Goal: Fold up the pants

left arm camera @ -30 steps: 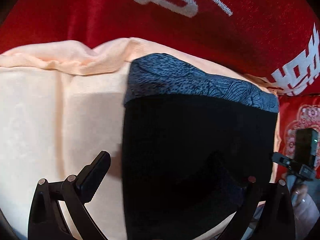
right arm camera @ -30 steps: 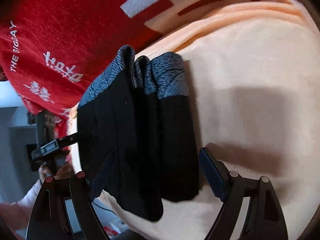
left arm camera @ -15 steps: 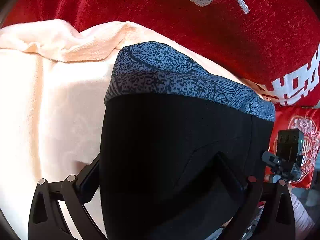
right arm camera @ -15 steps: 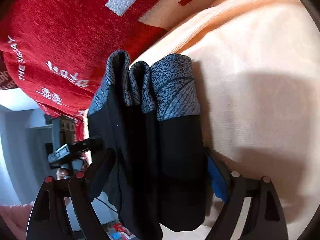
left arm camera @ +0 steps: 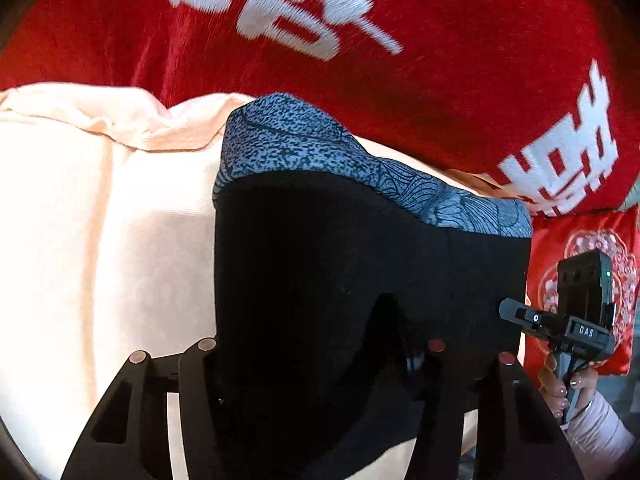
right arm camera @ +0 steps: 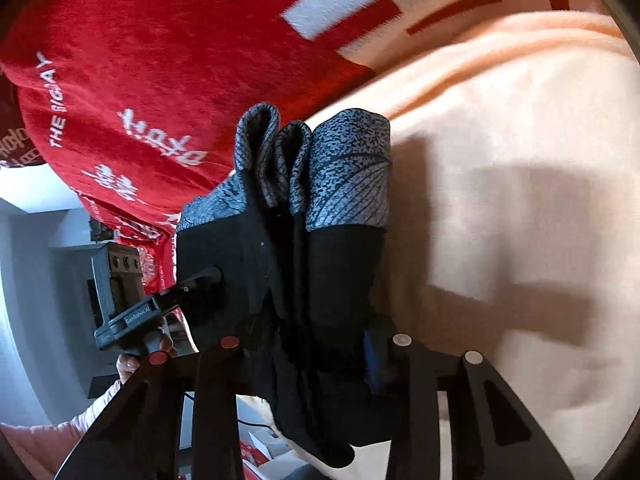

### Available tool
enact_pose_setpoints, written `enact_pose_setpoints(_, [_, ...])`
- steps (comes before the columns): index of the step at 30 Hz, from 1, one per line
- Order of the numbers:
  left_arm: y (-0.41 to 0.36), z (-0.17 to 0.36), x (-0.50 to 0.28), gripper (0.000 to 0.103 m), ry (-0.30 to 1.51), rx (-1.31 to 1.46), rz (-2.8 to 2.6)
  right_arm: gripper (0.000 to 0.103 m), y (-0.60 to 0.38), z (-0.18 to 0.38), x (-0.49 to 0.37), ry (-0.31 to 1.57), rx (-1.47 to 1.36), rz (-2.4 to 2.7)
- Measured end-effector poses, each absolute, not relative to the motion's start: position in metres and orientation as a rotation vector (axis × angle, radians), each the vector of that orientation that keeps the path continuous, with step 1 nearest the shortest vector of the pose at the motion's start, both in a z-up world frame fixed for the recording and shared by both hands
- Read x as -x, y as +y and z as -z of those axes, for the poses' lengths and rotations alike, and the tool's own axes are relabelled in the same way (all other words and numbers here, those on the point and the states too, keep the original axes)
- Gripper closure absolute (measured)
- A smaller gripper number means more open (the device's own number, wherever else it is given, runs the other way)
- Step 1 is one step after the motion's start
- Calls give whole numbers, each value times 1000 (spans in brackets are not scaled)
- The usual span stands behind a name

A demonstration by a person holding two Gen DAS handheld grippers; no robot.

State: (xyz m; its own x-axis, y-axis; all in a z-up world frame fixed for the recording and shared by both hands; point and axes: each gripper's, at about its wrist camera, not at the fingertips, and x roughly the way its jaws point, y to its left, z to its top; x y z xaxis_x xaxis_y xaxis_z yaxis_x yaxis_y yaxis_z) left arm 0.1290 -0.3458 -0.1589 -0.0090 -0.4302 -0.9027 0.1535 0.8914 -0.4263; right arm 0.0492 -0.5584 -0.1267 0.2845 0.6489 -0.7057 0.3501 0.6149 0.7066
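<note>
The black pants (left arm camera: pixel 360 280) with a blue-grey patterned waistband (left arm camera: pixel 304 148) lie folded in several layers on a peach cloth (left arm camera: pixel 80 240). My left gripper (left arm camera: pixel 320 364) is shut on the near edge of the pants; the cloth hides its fingertips. In the right wrist view the pants (right arm camera: pixel 320 280) show stacked folds, the waistband (right arm camera: pixel 344 172) at the far end. My right gripper (right arm camera: pixel 312 352) is shut on the near end of the folded stack. Each gripper shows in the other's view, the right one (left arm camera: pixel 560 320) and the left one (right arm camera: pixel 168 304), both at the pants' edge.
A red blanket (left arm camera: pixel 400 60) with white characters lies behind the peach cloth; it also shows in the right wrist view (right arm camera: pixel 140 80). A red patterned cushion (left arm camera: pixel 580 248) sits at the right. A grey room and floor clutter (right arm camera: pixel 40 280) lie beyond the edge.
Both grippers have moved forward onto the pants and closed on the fabric. The folded stack has bunched slightly and lifted at the near edge.
</note>
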Motion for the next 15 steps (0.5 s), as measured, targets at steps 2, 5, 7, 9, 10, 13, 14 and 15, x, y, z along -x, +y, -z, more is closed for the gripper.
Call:
enact_pose_setpoints(2, [-346, 149, -124, 46, 1507, 203, 481, 65, -549, 119, -47, 1313, -959, -253])
enact_pose_setpoints(5, [-335, 135, -113, 46, 1505, 189, 502, 65, -533, 107, -36, 1300, -975, -257])
enact_pose_setpoints(7, [-325, 126, -105, 46, 1501, 192, 510, 65, -519, 99, -25, 1291, -993, -259])
enact_pose_setpoints(9, [-311, 114, -95, 46, 1497, 198, 515, 65, -509, 93, -13, 1283, -1011, -257])
enact_pose_setpoints(10, [-309, 110, -90, 46, 1496, 195, 515, 65, -499, 89, -5, 1279, -1020, -255])
enact_pose_setpoints(13, [-290, 100, -67, 46, 1499, 161, 510, 65, -483, 85, 17, 1282, -1021, -255])
enact_pose_setpoints(14, [-288, 100, -61, 46, 1502, 157, 506, 64, -476, 85, 24, 1285, -1022, -254])
enact_pose_setpoints(15, [-283, 101, -53, 46, 1507, 155, 502, 64, -469, 88, 31, 1288, -1033, -252])
